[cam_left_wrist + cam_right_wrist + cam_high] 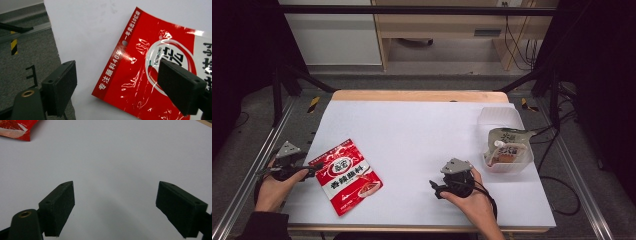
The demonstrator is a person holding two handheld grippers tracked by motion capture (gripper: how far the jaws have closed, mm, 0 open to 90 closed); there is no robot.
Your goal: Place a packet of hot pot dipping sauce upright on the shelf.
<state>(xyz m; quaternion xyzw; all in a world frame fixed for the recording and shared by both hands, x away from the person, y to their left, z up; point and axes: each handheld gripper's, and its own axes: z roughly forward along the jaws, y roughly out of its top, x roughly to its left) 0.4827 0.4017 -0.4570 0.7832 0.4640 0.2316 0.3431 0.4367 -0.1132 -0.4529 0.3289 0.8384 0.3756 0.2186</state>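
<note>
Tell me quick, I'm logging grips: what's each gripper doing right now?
Left gripper: open, jaws straddling the corner of the red sachet, not pressing it.
Right gripper: open, holding nothing.

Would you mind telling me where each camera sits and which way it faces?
High view: above the person's side, looking forward and down on the table; both hands show, the left tool by the red packet, the right tool near a plastic container.
Left gripper view: rides the left tool, facing the red packet's corner between open jaws.
Right gripper view: rides the right tool, facing bare table; jaws open.
Shared: all three show the red packet.
</note>
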